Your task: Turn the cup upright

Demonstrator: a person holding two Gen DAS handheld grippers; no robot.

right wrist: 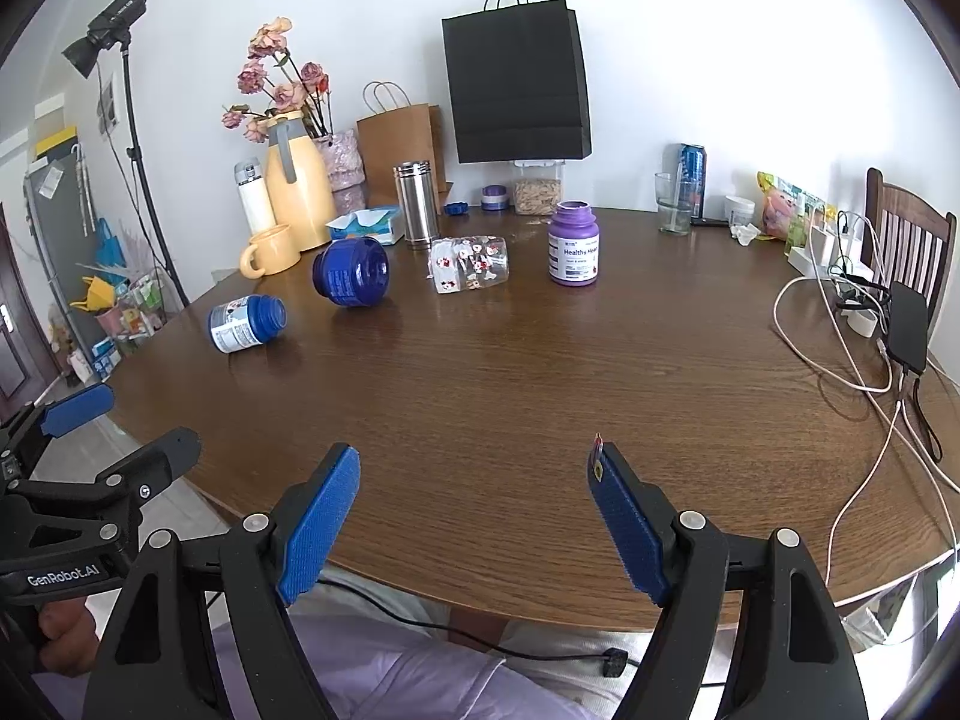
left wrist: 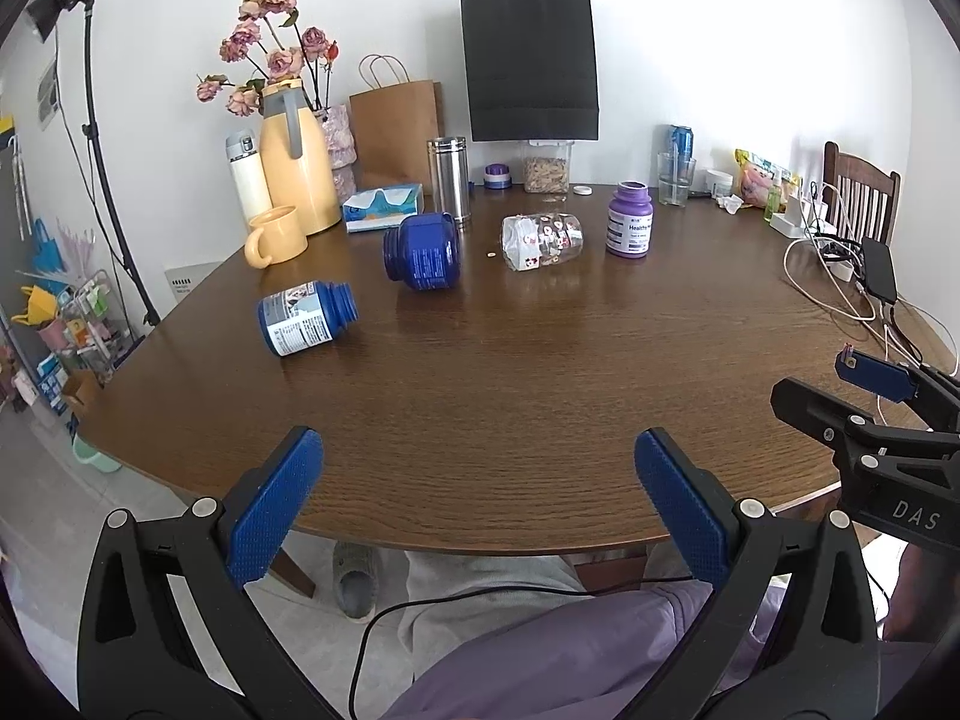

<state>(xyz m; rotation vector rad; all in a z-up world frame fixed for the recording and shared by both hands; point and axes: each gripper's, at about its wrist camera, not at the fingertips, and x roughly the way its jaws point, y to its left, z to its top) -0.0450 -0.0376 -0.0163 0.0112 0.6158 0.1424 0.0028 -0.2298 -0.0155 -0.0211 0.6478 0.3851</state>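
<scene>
A clear glass cup [left wrist: 543, 240] printed with red and white figures lies on its side on the brown table [left wrist: 510, 390], far across from me, beside an upright purple bottle [left wrist: 629, 219]. The right wrist view shows the same cup [right wrist: 470, 264] left of the purple bottle [right wrist: 574, 243]. My left gripper [left wrist: 477, 441] hovers open over the table's near edge with nothing between its fingers. My right gripper [right wrist: 475, 453] is open and empty too, also at the near edge. Each gripper shows in the other's view: right gripper [left wrist: 819, 375], left gripper [right wrist: 144, 420].
Two blue bottles [left wrist: 423, 251] [left wrist: 306, 318] lie on their sides left of the cup. A yellow mug [left wrist: 276, 235], yellow jug [left wrist: 297, 159], steel flask [left wrist: 450, 180], tissue box and paper bags stand at the back. Cables and a black power bank [right wrist: 909, 327] lie at the right edge.
</scene>
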